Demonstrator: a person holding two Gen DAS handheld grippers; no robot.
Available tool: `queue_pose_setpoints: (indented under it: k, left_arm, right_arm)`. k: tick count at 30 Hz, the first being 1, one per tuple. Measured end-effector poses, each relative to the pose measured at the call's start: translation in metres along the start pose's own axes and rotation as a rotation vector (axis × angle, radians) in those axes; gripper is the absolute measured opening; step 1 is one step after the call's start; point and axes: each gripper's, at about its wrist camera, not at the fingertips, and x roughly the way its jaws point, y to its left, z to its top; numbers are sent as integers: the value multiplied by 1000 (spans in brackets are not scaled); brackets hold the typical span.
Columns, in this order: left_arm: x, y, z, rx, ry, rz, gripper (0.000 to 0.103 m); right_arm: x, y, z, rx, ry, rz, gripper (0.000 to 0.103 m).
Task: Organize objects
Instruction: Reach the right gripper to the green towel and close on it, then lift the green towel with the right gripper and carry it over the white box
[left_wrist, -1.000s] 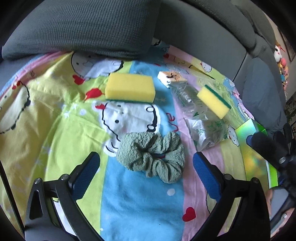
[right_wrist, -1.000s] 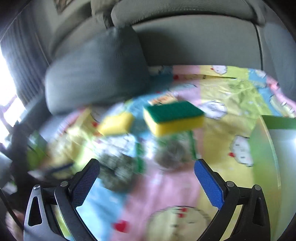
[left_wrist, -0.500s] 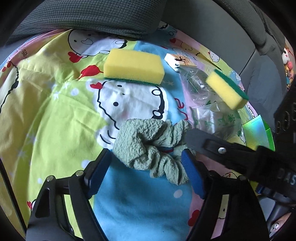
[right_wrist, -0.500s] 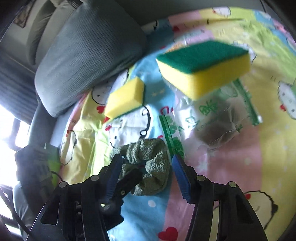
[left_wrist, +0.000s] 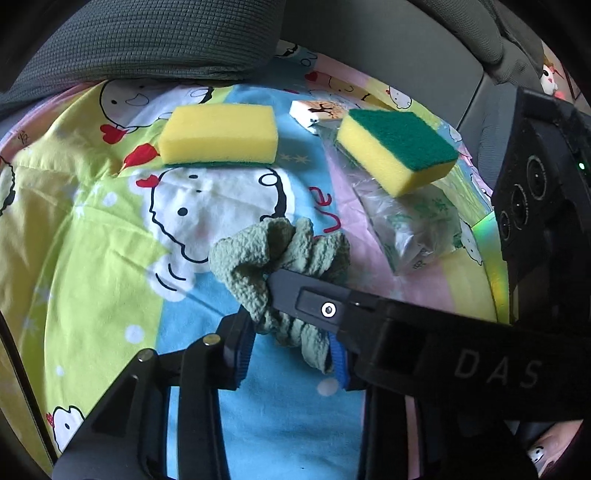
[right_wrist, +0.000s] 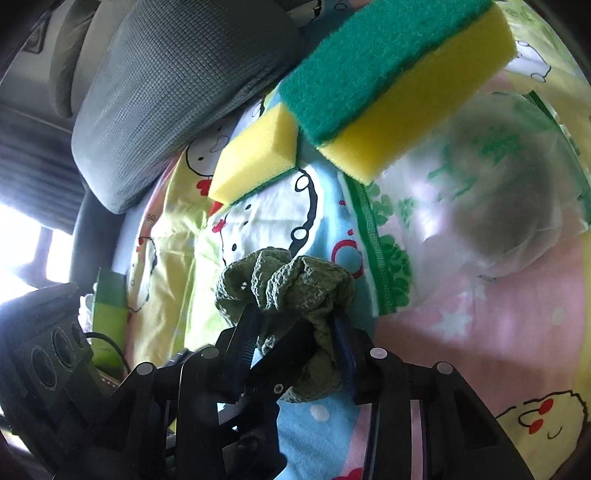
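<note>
- Left of the scrunchie: a grey cushion (left_wrist: 140, 40) at the back of the cartoon-print sheet (left_wrist: 92, 258), untouched.
- Just behind and left of the scrunchie: a yellow sponge (left_wrist: 219, 134) lying green side down, not yet sorted.
- Centre: green scrunchie (left_wrist: 273, 254) bunched on the sheet, gripped from two sides at once.
- Left claw (left_wrist: 291, 354) closed down on the near part of the scrunchie, blue pads pressing the fabric; jaws just drawn in around it.
- Right claw (right_wrist: 299, 350) likewise clamped on the scrunchie, fabric squeezed between its pads; jaws just drawn in too; one black finger of it crossing in front of the scrunchie in the left wrist view.
- Behind and right of the scrunchie: a small white packet (left_wrist: 314, 112), then a second sponge (left_wrist: 397, 147), green side up, resting on a clear plastic bag (left_wrist: 413, 229).
- Far right of the scrunchie: a shiny green box (left_wrist: 495, 266), only its edge showing.
- Progress, as a judgement: early; only the scrunchie taken in hand, not lifted clear, both sponges, packet and bag left to place.
</note>
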Motion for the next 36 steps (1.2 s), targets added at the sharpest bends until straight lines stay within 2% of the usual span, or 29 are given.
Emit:
queue_pose_setpoints:
  k: [3,6,15,22,28,36]
  left_arm:
    - [-7,-6,0,14,-24,3,31]
    - [-23,-15,0,43,-82,-3,31]
    - [-73,-59,0,163,-273,-80,31]
    - [-103,-93,-2,242,-372,-146,31]
    - [-110,-134,6,354,-380,-210,31]
    - [-103,-202,10,530,-357,-293,31]
  right_arm:
    - [-6,-2,-2,9,-7,33,41]
    - [-21,4,-5,-7,-44,56,41]
    - [-97,20,-23,-83,-231,105,41]
    - [-152,22,-35,-113,-352,103,41]
    - [-189,15,-43,-67,-465,75,41]
    - [-245,-26,-57,49,-613,54,41]
